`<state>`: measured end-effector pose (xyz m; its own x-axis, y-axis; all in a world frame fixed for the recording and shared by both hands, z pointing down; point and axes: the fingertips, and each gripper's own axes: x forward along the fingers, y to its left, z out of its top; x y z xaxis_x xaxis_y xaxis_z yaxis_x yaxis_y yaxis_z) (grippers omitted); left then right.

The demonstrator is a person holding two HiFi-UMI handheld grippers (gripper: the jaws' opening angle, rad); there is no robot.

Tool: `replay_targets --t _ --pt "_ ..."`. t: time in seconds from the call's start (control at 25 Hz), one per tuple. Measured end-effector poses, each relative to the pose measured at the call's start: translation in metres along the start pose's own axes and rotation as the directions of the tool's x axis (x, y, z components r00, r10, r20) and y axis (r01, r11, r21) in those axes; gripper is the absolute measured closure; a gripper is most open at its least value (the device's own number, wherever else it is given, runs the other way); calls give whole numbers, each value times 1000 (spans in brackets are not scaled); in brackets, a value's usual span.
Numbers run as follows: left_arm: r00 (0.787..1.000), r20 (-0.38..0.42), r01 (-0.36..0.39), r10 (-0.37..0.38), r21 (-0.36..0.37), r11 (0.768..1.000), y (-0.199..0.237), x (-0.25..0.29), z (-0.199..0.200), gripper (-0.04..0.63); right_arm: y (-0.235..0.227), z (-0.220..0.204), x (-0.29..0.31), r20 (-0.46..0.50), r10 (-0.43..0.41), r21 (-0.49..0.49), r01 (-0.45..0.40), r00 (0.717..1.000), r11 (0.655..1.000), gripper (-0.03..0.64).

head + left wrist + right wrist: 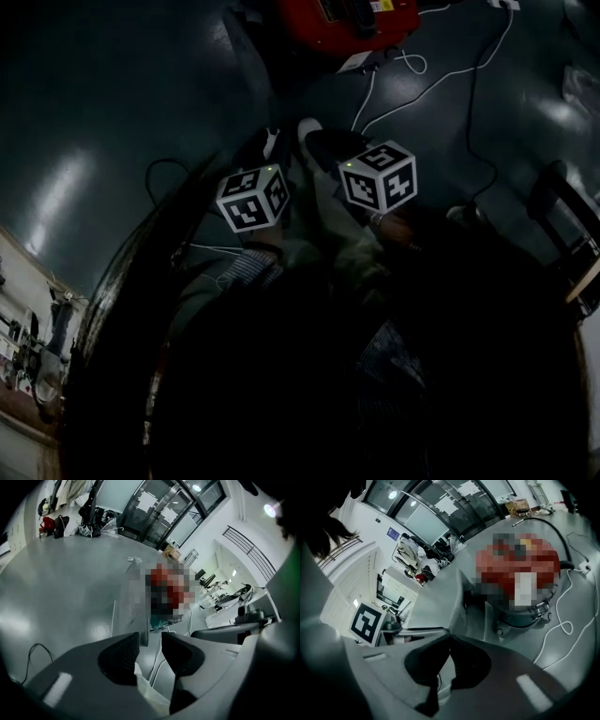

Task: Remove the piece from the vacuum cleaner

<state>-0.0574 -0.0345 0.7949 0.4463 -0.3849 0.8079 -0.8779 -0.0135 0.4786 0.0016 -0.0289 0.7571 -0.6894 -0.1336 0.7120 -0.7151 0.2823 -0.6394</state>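
Jaws of the left gripper (151, 641) stand spread, pinching nothing; the right gripper's (450, 641) are pressed together. The red vacuum cleaner (525, 613) stands well ahead of both and is likely heavy and rigid. Which piece detaches is unclear; its black hose (562, 538) looks graspable.

Vacuum cleaner (352, 21): one;
Grippers: two; left gripper (151, 639), right gripper (450, 641);
Marker cubes: two; left cube (253, 197), right cube (378, 176)

The vacuum cleaner (347, 23) is coloured red, the cables (441, 80) white. The cubes (253, 199) are patterned with black-and-white squares.
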Motion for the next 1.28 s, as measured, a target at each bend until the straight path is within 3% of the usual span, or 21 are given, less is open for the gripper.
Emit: replay_targets --t 0.28,0.52,0.92,1.28 --pt "1000 1 -8 8 48 999 14 27 9 437 -9 -4 1 24 7 24 -8 1000 1000 615" --pt "1000 -8 -8 9 74 997 12 32 10 523 -17 -1 -4 48 -18 38 16 999 999 615" --pt "998 11 -69 68 83 994 25 14 20 565 -2 0 -9 50 -24 52 22 998 998 615" --pt "990 70 -125 123 13 992 53 -10 35 568 6 23 -18 89 -29 46 25 996 999 615"
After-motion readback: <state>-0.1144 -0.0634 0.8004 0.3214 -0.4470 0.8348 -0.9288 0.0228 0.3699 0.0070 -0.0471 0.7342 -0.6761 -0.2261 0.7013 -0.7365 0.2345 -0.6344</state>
